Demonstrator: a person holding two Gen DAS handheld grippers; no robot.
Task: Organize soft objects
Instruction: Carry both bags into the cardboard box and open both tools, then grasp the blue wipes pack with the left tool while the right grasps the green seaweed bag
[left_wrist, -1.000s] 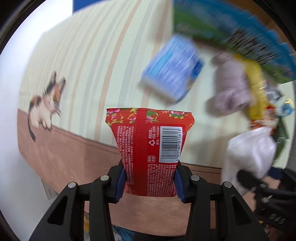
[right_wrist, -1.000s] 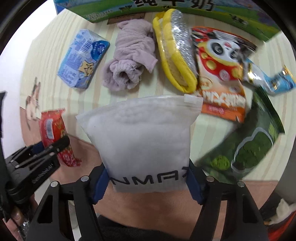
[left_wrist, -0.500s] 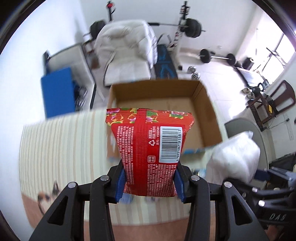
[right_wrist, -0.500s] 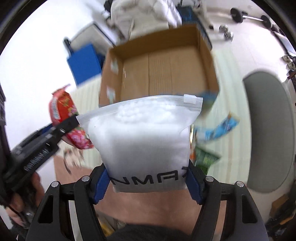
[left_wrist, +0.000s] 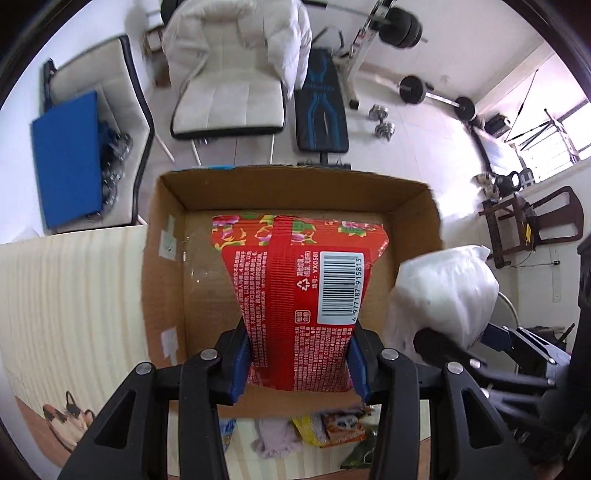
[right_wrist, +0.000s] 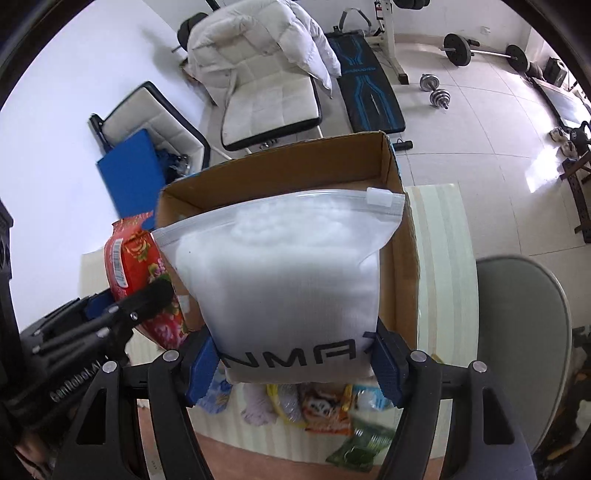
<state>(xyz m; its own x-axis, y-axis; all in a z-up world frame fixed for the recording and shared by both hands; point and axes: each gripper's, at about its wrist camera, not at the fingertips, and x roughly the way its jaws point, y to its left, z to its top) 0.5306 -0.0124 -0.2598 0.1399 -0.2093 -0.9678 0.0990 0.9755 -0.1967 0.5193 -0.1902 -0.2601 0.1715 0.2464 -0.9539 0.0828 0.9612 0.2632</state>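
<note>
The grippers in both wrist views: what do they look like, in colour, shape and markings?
Both are alike. The left gripper and the right gripper each have black frames with triangular cut-outs, silver round screw heads, and blue ribbed pads on the fingers. In the right wrist view, the left gripper's side carries white lettering, too blurred to read surely.

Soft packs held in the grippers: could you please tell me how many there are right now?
2: the red packet in the left gripper and the white zip bag in the right gripper, both over the cardboard box.
</note>
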